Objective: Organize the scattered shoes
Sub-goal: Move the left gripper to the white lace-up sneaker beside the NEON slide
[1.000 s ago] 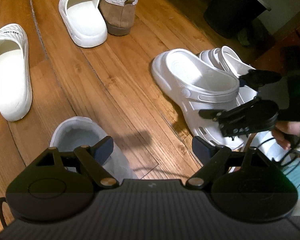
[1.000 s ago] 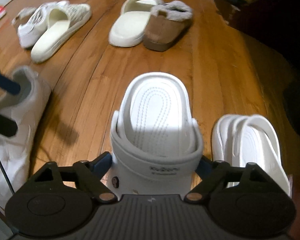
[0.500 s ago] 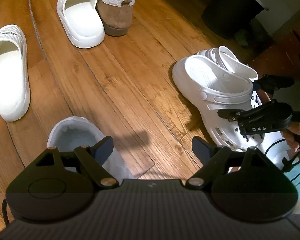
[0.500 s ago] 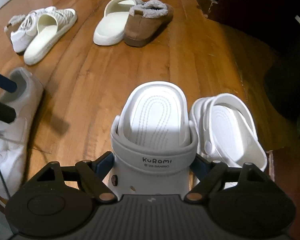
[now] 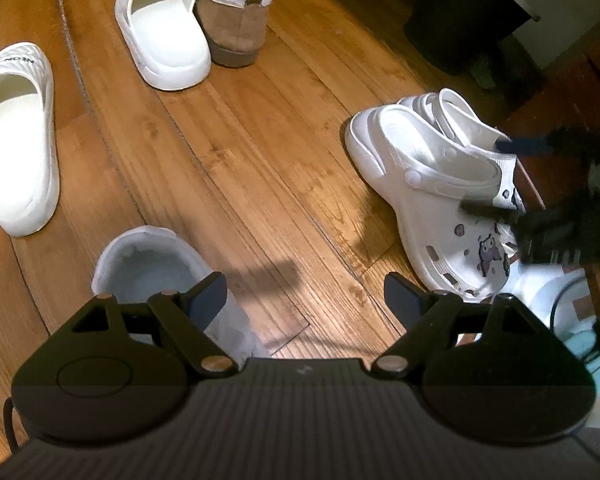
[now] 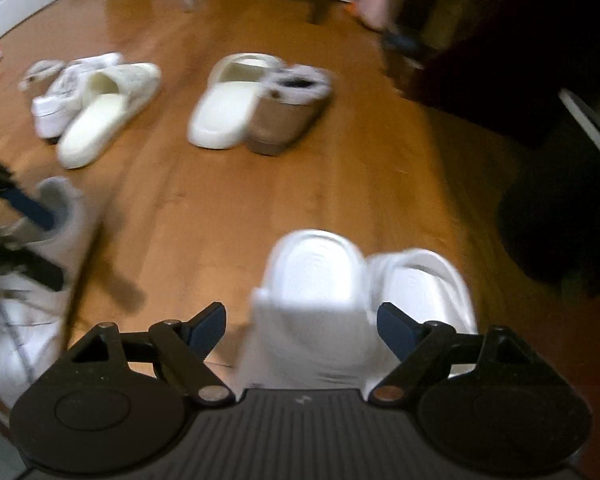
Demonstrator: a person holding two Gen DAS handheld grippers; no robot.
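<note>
The left gripper [image 5: 304, 300] is hovering with jaws spread wide and empty above the wooden floor [image 5: 260, 152]. A grey-lined white sneaker [image 5: 156, 276] is lying directly beneath its left finger, untouched. The right gripper [image 6: 300, 328] is likewise standing released, gripping nothing. The white clog [image 6: 312, 308] is sitting on the floor between and just beyond its fingers, with a gap showing on each side. Its mate, the second white clog [image 6: 420, 292], is lying touching it on the right, so the pair is standing side by side. The right wrist view is blurring.
</note>
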